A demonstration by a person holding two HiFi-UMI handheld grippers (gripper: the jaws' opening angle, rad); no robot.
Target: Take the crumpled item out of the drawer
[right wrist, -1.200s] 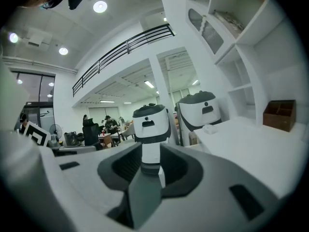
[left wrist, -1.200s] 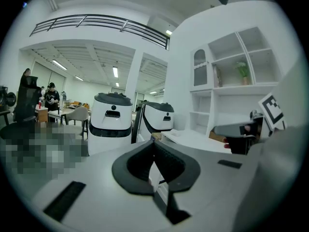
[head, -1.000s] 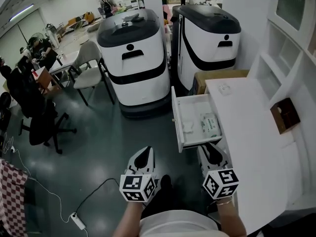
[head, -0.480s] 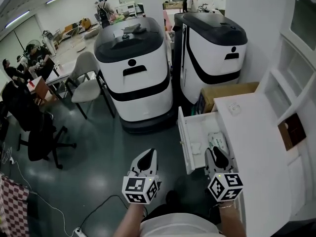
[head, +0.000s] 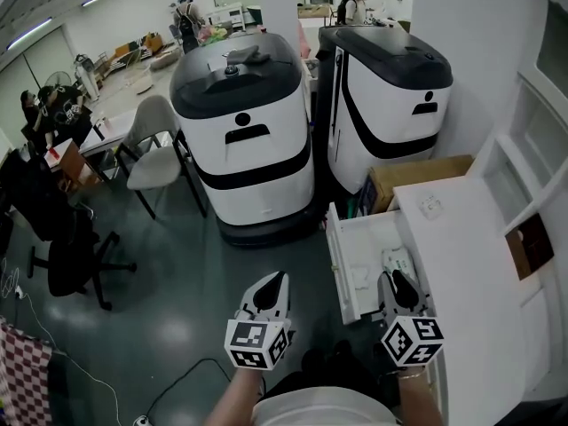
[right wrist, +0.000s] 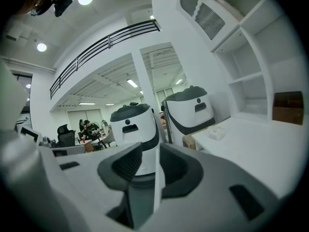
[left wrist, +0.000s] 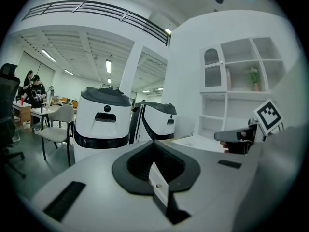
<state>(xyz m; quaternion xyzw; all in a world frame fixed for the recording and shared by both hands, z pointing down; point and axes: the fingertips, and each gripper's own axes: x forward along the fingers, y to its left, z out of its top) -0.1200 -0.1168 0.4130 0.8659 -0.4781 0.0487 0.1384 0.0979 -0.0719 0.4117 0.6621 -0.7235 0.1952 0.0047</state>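
The white drawer stands pulled out from the counter in the head view. Inside it lie a crumpled white item and a flat packet with green print. My right gripper hangs over the drawer's near right end, by the packet. Its jaws stand a little apart with nothing between them. My left gripper is over the floor to the left of the drawer, shut and empty. The drawer's inside is hidden in both gripper views.
Two large white-and-black machines stand beyond the drawer, with a cardboard box beside them. The white counter bears a small clear object. A brown box sits on the shelf. A chair and seated people are far left.
The drawer and machines have drawn closer and shifted in the head view. Both grippers have advanced, and the right one now overlaps the drawer's near end.
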